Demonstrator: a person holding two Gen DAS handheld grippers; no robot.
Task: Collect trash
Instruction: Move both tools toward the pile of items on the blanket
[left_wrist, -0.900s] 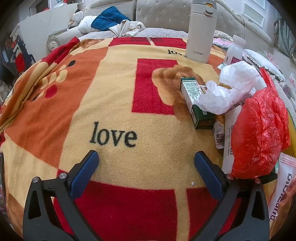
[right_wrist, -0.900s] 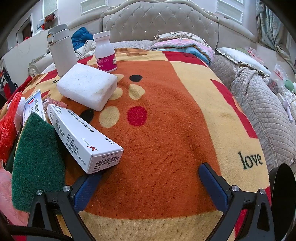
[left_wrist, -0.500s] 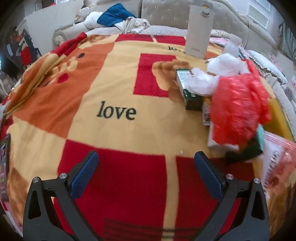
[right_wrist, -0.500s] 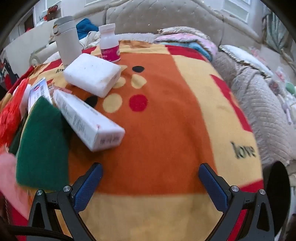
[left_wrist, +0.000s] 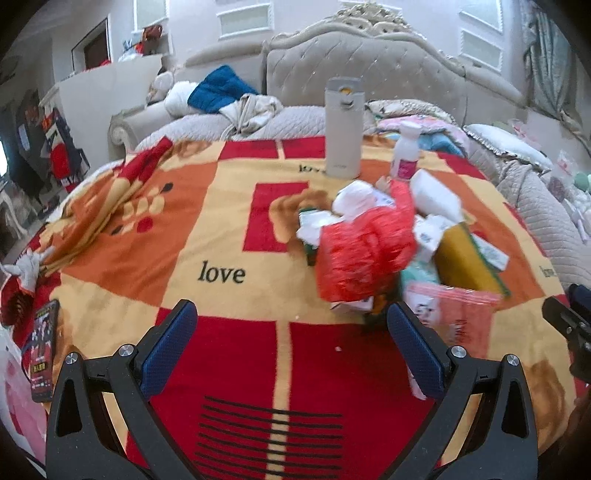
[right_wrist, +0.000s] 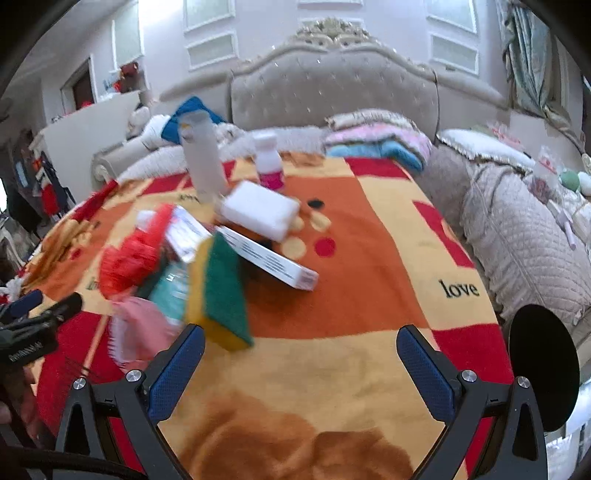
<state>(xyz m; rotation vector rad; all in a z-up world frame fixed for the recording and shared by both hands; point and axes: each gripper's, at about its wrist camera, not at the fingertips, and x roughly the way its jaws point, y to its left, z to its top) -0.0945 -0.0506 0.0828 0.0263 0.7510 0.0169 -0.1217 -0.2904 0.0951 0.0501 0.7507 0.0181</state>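
Note:
A pile of trash lies on the patterned blanket (left_wrist: 221, 229): a crumpled red plastic bag (left_wrist: 364, 251), white plastic wrap (left_wrist: 356, 197), a green carton (left_wrist: 308, 236), a yellow-green sponge (right_wrist: 221, 291), a long white box (right_wrist: 269, 260), a white foam block (right_wrist: 260, 210) and a pink packet (left_wrist: 458, 314). My left gripper (left_wrist: 291, 343) is open and empty, above the blanket in front of the pile. My right gripper (right_wrist: 301, 367) is open and empty, in front of the sponge. The left gripper also shows in the right wrist view (right_wrist: 37, 317).
A grey thermos (left_wrist: 343, 127) and a white bottle with a pink label (left_wrist: 404, 155) stand behind the pile. A phone (left_wrist: 42, 349) lies at the blanket's left edge. A black round disc (right_wrist: 543, 365) sits at the right. Headboard and pillows are behind.
Both grippers have pulled back and risen from the pile, which now looks smaller and farther. Both stay open and empty.

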